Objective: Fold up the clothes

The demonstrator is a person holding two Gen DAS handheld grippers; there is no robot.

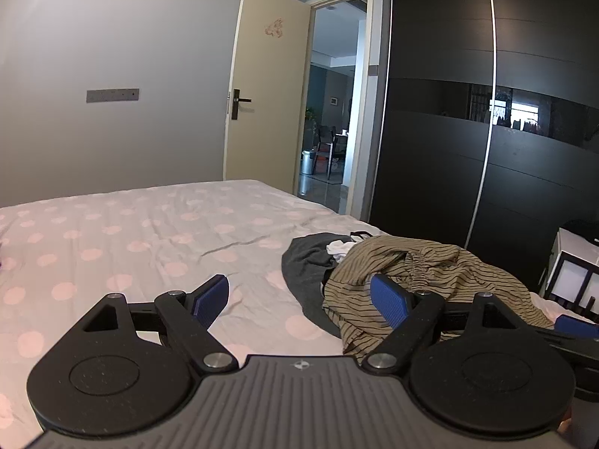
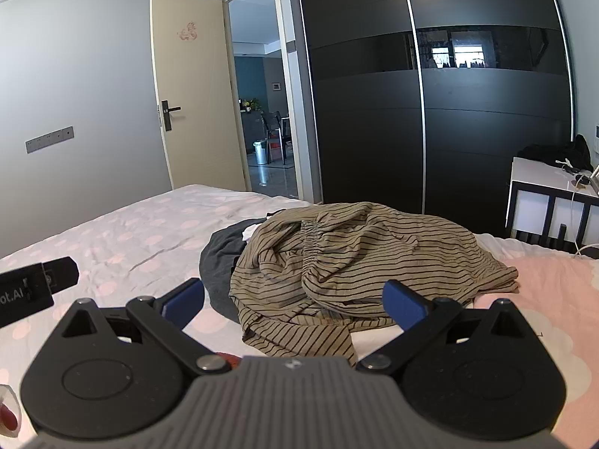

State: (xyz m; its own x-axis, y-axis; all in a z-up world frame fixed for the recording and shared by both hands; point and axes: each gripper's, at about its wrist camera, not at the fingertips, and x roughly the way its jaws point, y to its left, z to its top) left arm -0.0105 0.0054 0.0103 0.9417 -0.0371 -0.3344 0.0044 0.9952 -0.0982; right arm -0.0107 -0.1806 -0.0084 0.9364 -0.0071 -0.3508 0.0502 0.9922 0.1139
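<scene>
In the left wrist view, the left gripper (image 1: 299, 299) is being held with its jaws spread wide and nothing between the blue pads (image 1: 209, 299). A striped olive garment (image 1: 430, 277) is seen lying crumpled just beyond and to the right of the gripper, its near edge partly hidden behind the right-hand pad. A dark grey garment (image 1: 303, 265) is tucked under its left side, and a small white piece of cloth (image 1: 338, 249) is showing between the two. The heap is being borne by a bed (image 1: 131, 239) covered in a pale sheet with pink dots, which is stretching away to the left. A grey wall with a switch panel (image 1: 112, 95), an open cream door (image 1: 267, 82) and a black wardrobe (image 1: 486, 112) are being shown behind.

In the right wrist view, the right gripper (image 2: 294, 301) is likewise being held wide apart and empty. The striped olive garment (image 2: 367, 254) is lying directly ahead, with its nearest folds reaching in between the two pads; whether cloth is being touched cannot be told. The dark grey garment (image 2: 219, 262) is peeking out on the left of the heap. Part of the left gripper (image 2: 33, 280) is being seen at the left edge, above the dotted sheet. A white bedside cabinet (image 2: 550, 202) with dark things on top is standing at the right, beside the wardrobe (image 2: 430, 112).
</scene>
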